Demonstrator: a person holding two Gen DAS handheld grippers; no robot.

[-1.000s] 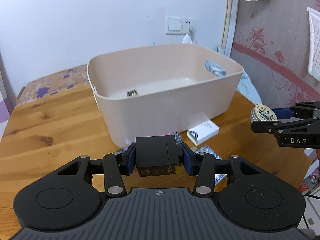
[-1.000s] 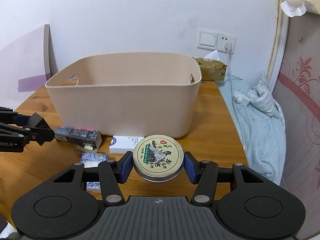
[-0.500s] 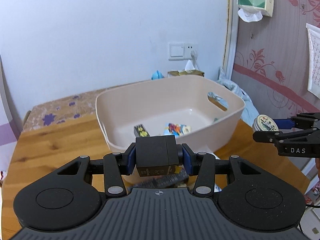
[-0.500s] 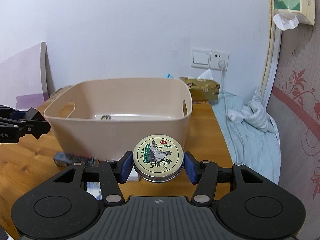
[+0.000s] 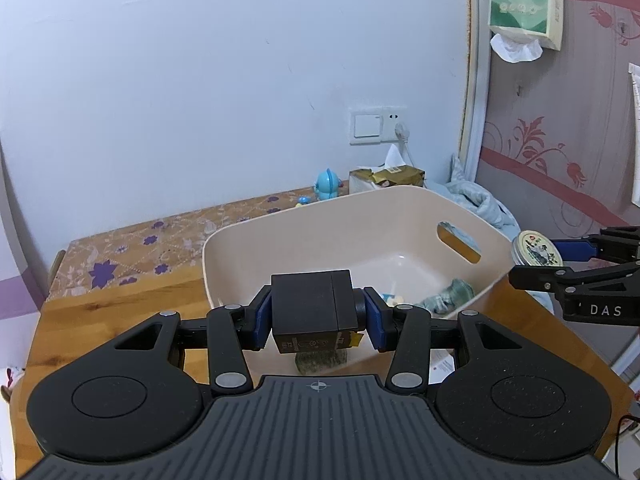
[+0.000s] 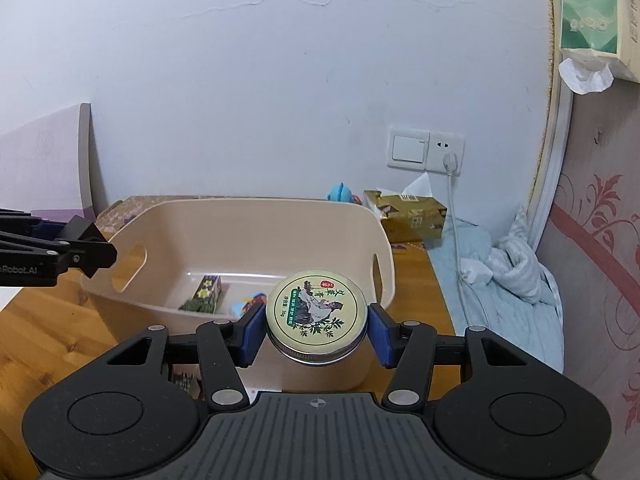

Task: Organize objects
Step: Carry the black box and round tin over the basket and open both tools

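Observation:
My left gripper (image 5: 314, 320) is shut on a black box (image 5: 314, 312) and holds it above the near rim of the beige plastic bin (image 5: 320, 220). My right gripper (image 6: 316, 330) is shut on a round tin (image 6: 316, 312) with a green plant label, above the bin's near right side (image 6: 240, 216). The tin also shows in the left wrist view (image 5: 536, 249), at the bin's right wall. Inside the bin lie a dark flowered box (image 6: 206, 294), a colourful packet (image 6: 250, 304) and a green bundle (image 5: 448, 298).
The bin stands on a wooden table (image 5: 116, 312). Behind it are a gold tissue box (image 6: 412, 216) and a blue toy (image 5: 327, 184). A plugged wall socket (image 6: 450, 150) and blue bedding (image 6: 504, 280) are to the right. Small boxes lie on the table below the grippers.
Both grippers rose and moved forward over the bin with their loads. The bin's inside and the things in it have come into view.

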